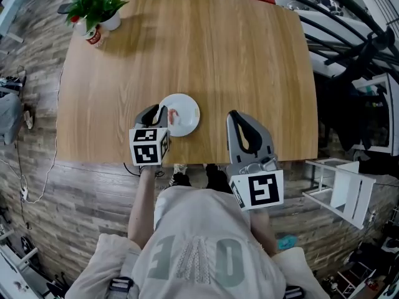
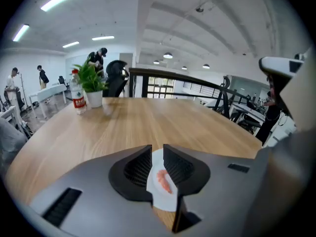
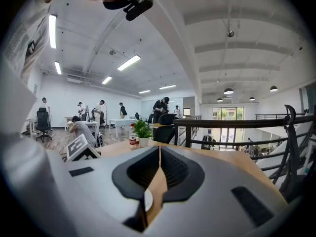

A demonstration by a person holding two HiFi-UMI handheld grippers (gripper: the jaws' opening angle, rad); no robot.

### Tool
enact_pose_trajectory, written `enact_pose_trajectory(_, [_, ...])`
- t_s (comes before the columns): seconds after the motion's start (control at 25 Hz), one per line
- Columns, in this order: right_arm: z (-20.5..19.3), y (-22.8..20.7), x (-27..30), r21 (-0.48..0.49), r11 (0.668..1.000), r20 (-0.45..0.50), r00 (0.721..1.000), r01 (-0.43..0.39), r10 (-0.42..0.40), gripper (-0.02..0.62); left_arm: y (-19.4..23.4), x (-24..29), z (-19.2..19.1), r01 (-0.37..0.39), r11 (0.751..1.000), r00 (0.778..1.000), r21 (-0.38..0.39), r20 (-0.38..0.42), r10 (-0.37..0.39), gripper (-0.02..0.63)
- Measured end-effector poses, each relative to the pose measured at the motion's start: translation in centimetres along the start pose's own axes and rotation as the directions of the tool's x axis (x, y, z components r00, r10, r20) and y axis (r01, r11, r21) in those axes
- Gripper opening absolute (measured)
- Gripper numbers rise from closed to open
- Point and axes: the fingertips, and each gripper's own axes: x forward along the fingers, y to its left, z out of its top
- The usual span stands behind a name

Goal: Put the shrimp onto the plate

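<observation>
A small pink shrimp (image 1: 173,115) lies on a round white plate (image 1: 187,108) near the front edge of the wooden table (image 1: 187,48). My left gripper (image 1: 161,113) hangs over the plate's left rim. In the left gripper view its jaws (image 2: 157,149) stand a narrow gap apart, holding nothing; through the gap I see the shrimp (image 2: 163,180) resting on the plate (image 2: 163,200). My right gripper (image 1: 235,116) is to the right of the plate, shut and empty (image 3: 159,148). A sliver of the plate (image 3: 148,200) shows below its jaws.
A potted plant (image 1: 96,8) and a red-labelled bottle (image 1: 93,35) stand at the table's far left corner, also in the left gripper view as plant (image 2: 91,83) and bottle (image 2: 77,95). A white chair (image 1: 346,185) stands on the floor at the right. Railings lie beyond the table.
</observation>
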Motion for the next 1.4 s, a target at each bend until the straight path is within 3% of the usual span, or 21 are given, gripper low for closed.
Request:
enact_pose_trajectory(0.16, [2.5, 0.2, 1.0, -0.016, 1.000, 0.071, 0.997, -0.014, 0.015, 0.025, -1.2, -2.9, 6.7, 0.020, 0.999, 0.979, 0.026, 0.204, -0.025, 0.069])
enact_pose_trajectory(0.28, [3.9, 0.7, 1.6, -0.052, 0.998, 0.103, 0.994, -0.032, 0.038, 0.025, -2.4, -6.3, 11.6, 0.029, 0.998, 0.929, 0.051, 0.366, -0.046, 0.058])
enact_pose_trajectory(0.36, [5.3, 1.1, 2.0, -0.063, 0.997, 0.138, 0.989, -0.039, 0.048, 0.025, -3.3, -9.2, 14.7, 0.033, 0.996, 0.874, 0.078, 0.480, -0.067, 0.015])
enact_pose_trajectory(0.48, [8.2, 1.9, 2.6, -0.036, 0.998, 0.225, 0.973, -0.042, 0.049, 0.025, -4.4, -13.8, 18.9, 0.033, 0.991, 0.768, 0.131, 0.632, -0.109, 0.009])
enact_pose_trajectory(0.64, [10.3, 2.3, 2.7, -0.034, 0.999, 0.280, 0.959, -0.036, 0.044, 0.025, -5.4, -19.3, 22.5, -0.003, 0.983, 0.630, 0.182, 0.764, -0.140, 0.009])
enact_pose_trajectory(0.72, [10.7, 2.4, 2.6, -0.054, 0.998, 0.289, 0.957, -0.019, 0.034, 0.023, -5.8, -21.1, 23.3, -0.032, 0.980, 0.583, 0.199, 0.800, -0.143, 0.009])
enact_pose_trajectory(0.8, [10.7, 2.5, 2.4, -0.074, 0.997, 0.286, 0.958, -0.007, 0.028, 0.023, -5.9, -22.4, 23.6, -0.052, 0.978, 0.554, 0.203, 0.820, -0.141, 0.009])
enact_pose_trajectory(0.88, [10.5, 2.6, 2.4, -0.080, 0.997, 0.279, 0.960, -0.011, 0.033, 0.023, -5.6, -23.2, 23.9, -0.063, 0.978, 0.535, 0.198, 0.834, -0.134, 0.009])
enact_pose_trajectory(1.0, [10.3, 2.7, 2.6, -0.077, 0.997, 0.270, 0.962, -0.018, 0.039, 0.023, -4.8, -23.9, 24.2, -0.078, 0.981, 0.527, 0.179, 0.843, -0.112, 0.009])
enact_pose_trajectory(1.4, [9.1, 3.1, 3.2, -0.093, 0.995, 0.232, 0.971, -0.035, 0.056, 0.023, -2.9, -24.0, 23.3, -0.107, 0.986, 0.550, 0.130, 0.834, -0.050, 0.009])
